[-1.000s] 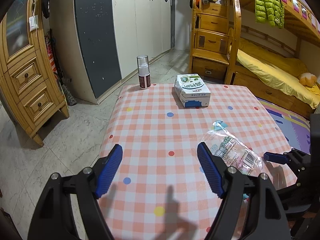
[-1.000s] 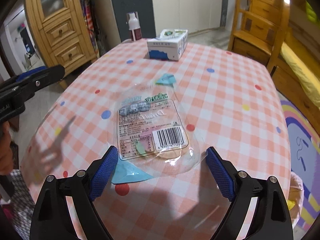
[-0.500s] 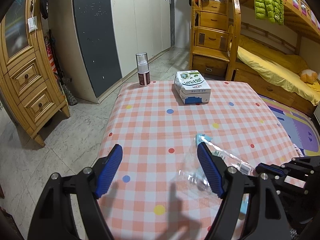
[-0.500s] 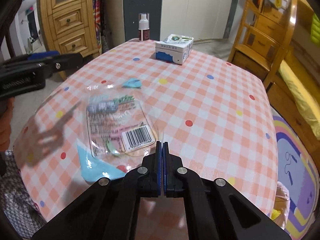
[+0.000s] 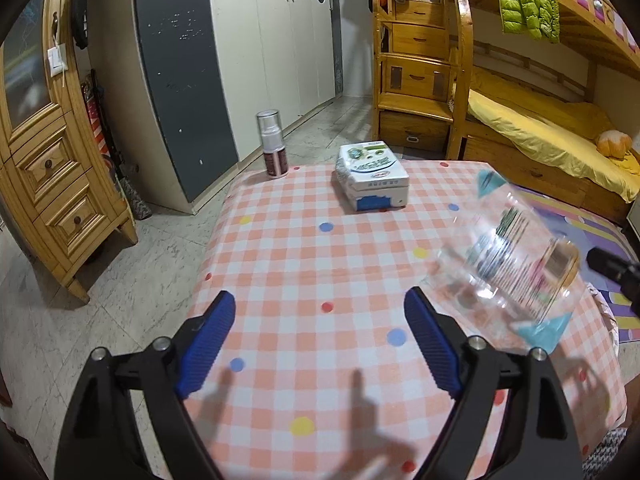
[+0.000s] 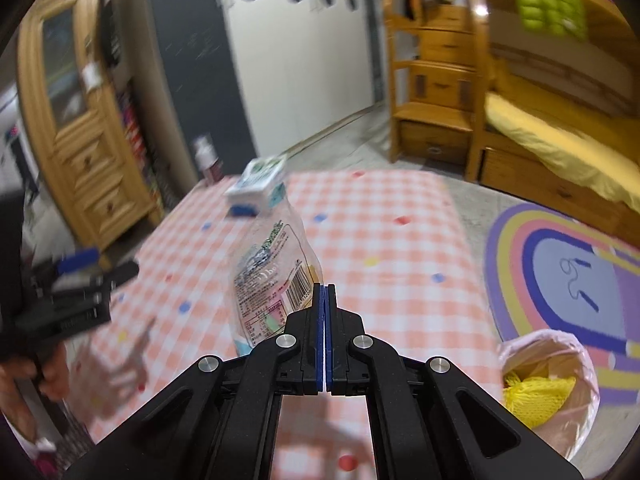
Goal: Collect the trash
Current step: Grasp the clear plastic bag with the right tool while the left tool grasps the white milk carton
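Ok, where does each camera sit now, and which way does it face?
Left wrist: on the left gripper, jaws opening, empty, facing the pink checked table.
Right wrist: on the right gripper, pinching the clear plastic wrapper; pink-lined bin beside it; a hand shows.
Shared: wrapper, white tissue pack.

The left gripper (image 5: 320, 338) fills the lower part of its own view: two matte black angular plastic arms, each with a ribbed blue pad (image 5: 206, 350) on its inner face and round silver screw heads along the top. The right gripper (image 6: 324, 292) at lower centre has the same black frame, thin blue pads and four silver screws. At the left edge a hand (image 6: 48, 376) shows, too blurred to tell any sleeve.
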A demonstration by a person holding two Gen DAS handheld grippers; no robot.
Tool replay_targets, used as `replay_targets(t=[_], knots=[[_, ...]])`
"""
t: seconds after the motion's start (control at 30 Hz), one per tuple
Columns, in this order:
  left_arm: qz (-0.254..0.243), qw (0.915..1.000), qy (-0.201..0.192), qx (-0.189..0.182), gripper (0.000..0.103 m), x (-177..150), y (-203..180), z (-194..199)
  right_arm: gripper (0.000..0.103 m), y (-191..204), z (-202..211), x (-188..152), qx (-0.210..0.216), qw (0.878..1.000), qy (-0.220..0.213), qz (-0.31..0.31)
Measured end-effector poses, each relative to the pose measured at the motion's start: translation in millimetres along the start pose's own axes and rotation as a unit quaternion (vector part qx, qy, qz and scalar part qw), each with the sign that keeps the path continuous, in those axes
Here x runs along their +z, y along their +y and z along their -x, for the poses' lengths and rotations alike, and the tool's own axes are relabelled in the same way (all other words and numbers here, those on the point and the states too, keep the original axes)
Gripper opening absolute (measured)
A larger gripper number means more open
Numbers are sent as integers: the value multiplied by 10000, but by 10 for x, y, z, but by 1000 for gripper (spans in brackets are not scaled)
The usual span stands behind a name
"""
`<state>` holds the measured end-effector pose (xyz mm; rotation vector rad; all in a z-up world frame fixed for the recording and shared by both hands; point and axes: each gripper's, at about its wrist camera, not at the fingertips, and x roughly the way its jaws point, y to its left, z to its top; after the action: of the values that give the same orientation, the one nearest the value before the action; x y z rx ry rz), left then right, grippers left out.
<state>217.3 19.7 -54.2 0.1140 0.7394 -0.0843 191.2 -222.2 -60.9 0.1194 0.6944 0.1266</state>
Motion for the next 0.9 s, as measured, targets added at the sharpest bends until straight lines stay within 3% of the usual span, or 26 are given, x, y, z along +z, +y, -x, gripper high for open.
replay_targets(t=[0.5, 0.67, 0.77, 0.9], knots=[[-124, 9998, 93, -87, 90, 640, -544, -685, 0, -411, -552, 553, -756, 9922, -246, -963], [-181, 9996, 216, -63, 90, 809, -645, -1030, 0, -556, -711, 671, -775, 9897, -222, -1185], [-224, 9991, 319, 136, 90, 879, -685, -1243, 0, -627, -764, 714, -726, 9888, -203, -1289], [-24, 9980, 600, 172, 90, 947, -636, -1507, 0, -714, -780, 699, -589, 9875, -145, -1458]])
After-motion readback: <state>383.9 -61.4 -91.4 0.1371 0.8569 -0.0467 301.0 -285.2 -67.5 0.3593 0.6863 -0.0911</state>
